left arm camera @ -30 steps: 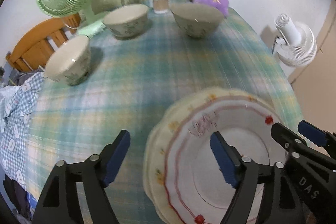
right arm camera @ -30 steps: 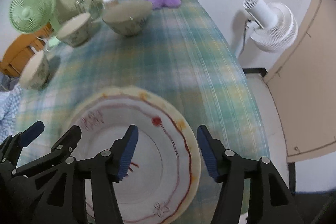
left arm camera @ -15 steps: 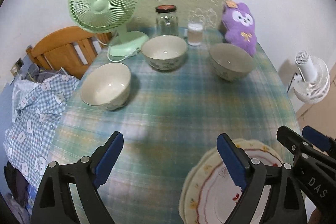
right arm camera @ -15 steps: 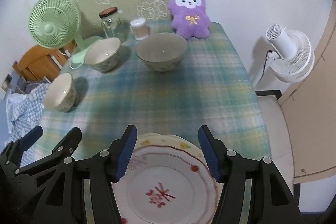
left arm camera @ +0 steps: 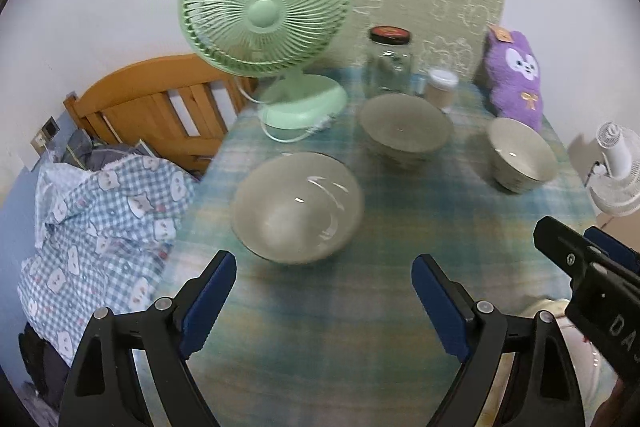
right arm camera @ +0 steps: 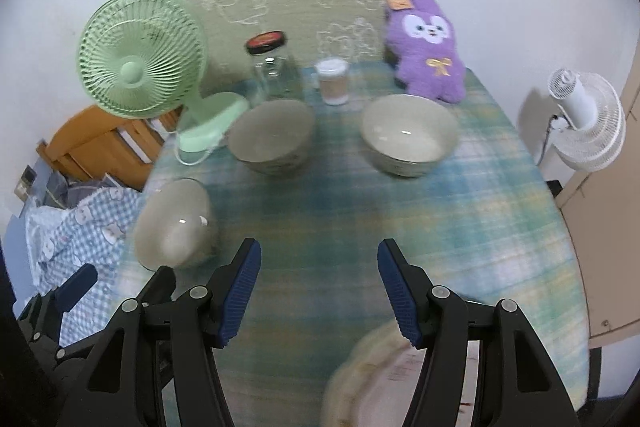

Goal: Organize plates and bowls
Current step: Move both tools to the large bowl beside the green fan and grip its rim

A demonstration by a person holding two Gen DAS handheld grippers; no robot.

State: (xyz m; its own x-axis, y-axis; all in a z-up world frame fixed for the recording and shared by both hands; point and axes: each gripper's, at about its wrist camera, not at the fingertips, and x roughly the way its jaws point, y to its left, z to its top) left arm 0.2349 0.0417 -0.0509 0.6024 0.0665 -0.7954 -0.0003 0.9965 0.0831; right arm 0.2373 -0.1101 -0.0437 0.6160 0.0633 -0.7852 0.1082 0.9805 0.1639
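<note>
Three cream bowls stand apart on the plaid tablecloth: a near left bowl [left arm camera: 298, 207] [right arm camera: 174, 223], a middle bowl [left arm camera: 404, 131] [right arm camera: 272, 139] and a right bowl [left arm camera: 520, 155] [right arm camera: 410, 141]. A stack of cream plates with red trim [right arm camera: 372, 383] lies at the near edge, partly hidden under my right gripper; a sliver of it shows in the left wrist view [left arm camera: 560, 347]. My left gripper [left arm camera: 324, 303] is open and empty, just short of the near left bowl. My right gripper [right arm camera: 320, 291] is open and empty above the cloth, over the far rim of the plates.
A green desk fan [left arm camera: 272, 27] [right arm camera: 140, 59], a glass jar [left arm camera: 390, 63] [right arm camera: 274, 67], a small cup [right arm camera: 332, 81] and a purple plush [left arm camera: 516, 75] [right arm camera: 430, 47] line the table's back. A wooden chair [left arm camera: 160, 103] with checked cloth [left arm camera: 100, 219] stands left. A white fan [right arm camera: 588, 123] stands right.
Both grippers have pulled up and back from the plates, and the plates have slid to the bottom of both views. The left gripper has swung left toward the near left bowl. Both stay open.
</note>
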